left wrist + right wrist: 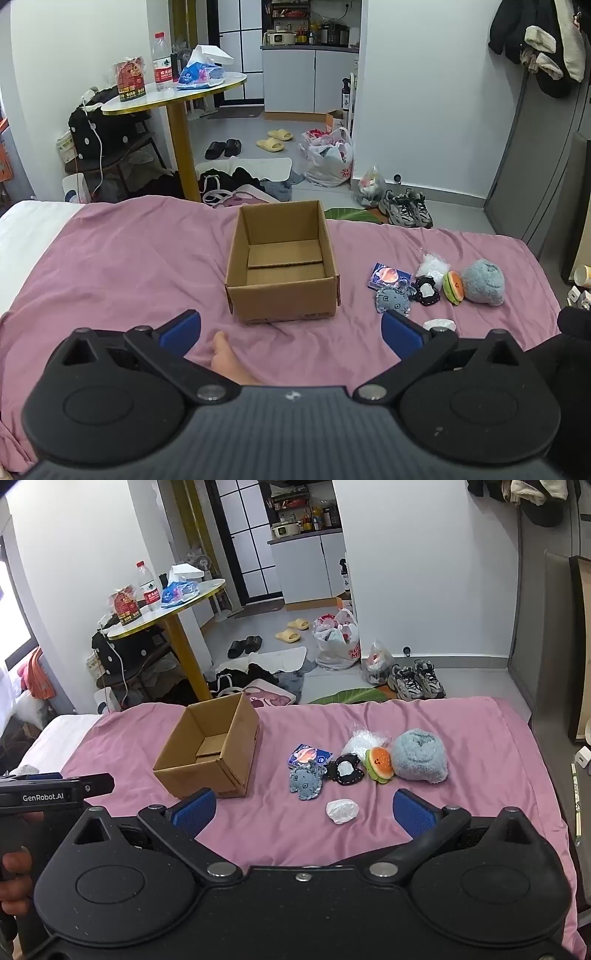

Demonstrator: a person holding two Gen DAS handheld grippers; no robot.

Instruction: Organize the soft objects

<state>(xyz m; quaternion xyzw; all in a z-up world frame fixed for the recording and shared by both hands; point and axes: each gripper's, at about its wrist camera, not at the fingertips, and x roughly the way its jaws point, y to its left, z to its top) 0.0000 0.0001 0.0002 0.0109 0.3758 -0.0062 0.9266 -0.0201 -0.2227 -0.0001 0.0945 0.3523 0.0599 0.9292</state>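
Nothing packed yet: cardboard box was seen empty on the pink sheet. Right of it, the soft items were still loose: denim plush, black patch, burger plush, grey-blue plush, white wad nearer. Left gripper and right gripper were both spread fully, nothing gripped. All items left to be boxed.

- Pink bed cover: wide bare stretch left of the cardboard box, also bare in front of it.
- Box open on top, nothing inside, walls upright; blocks the straight path across mid-bed.
- Soft toys cluster packed tight right of the box, pieces touching; narrow gap between box and cluster.
- White wad lies alone, clear all round.
- Bare foot near left hand-held gripper.
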